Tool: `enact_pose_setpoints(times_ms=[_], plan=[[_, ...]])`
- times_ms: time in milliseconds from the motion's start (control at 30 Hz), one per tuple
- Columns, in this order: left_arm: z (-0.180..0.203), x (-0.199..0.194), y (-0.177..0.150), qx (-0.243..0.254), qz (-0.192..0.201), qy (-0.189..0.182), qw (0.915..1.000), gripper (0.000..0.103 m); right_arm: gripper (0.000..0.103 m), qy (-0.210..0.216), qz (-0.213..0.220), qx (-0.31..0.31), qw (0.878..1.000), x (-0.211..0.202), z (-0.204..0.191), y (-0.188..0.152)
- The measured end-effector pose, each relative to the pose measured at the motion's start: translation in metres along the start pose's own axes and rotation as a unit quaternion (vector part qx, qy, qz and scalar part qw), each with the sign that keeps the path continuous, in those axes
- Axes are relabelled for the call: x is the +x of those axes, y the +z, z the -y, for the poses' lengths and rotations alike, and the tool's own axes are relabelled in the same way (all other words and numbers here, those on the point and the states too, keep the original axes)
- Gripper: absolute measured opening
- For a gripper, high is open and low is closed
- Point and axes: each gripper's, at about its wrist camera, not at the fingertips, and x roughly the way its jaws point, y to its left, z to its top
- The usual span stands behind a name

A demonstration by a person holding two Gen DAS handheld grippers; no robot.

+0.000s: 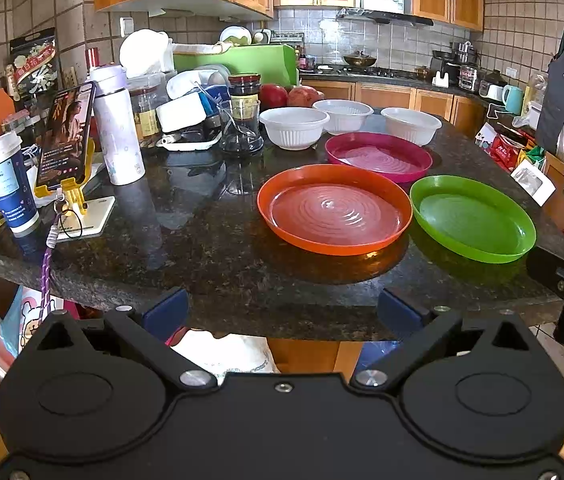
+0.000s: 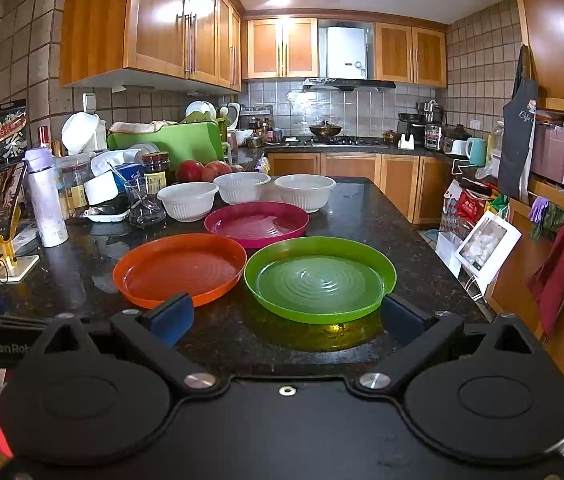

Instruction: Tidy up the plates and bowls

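Speckled dark granite makes up your counter [image 1: 210, 248], glossy enough to mirror the dishes. On it lie three round plastic plates with ringed bottoms: an orange plate [image 1: 334, 210] nearest, a green plate [image 2: 319, 280] beside it, a magenta plate [image 1: 378, 157] behind. Three ribbed white bowls [image 1: 294, 127] stand in a row past them. Your left gripper [image 1: 284, 312] hangs before the counter edge, tilted down, jaws wide and empty. Your right gripper [image 2: 288, 314] is over the near edge, jaws spread wide either side of the green plate's near rim, gripping nothing
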Motion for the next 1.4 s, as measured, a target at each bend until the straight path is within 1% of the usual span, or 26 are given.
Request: enact_pose_setpoints(times_ms=[567, 1367, 1400], plan=[[0.0, 0.001, 0.0, -0.002, -0.002, -0.001, 1.0, 0.1, 0.103, 0.0, 0.001, -0.003, 1.0, 0.001, -0.003, 0.001], [-0.001, -0.006, -0.004, 0.002, 0.002, -0.003, 1.0, 0.1, 0.103, 0.003, 0.009, -0.003, 1.0, -0.008, -0.005, -0.003], [-0.001, -0.006, -0.004, 0.002, 0.002, -0.003, 1.0, 0.1, 0.101, 0.002, 0.011, -0.005, 1.0, -0.009, -0.006, -0.004]])
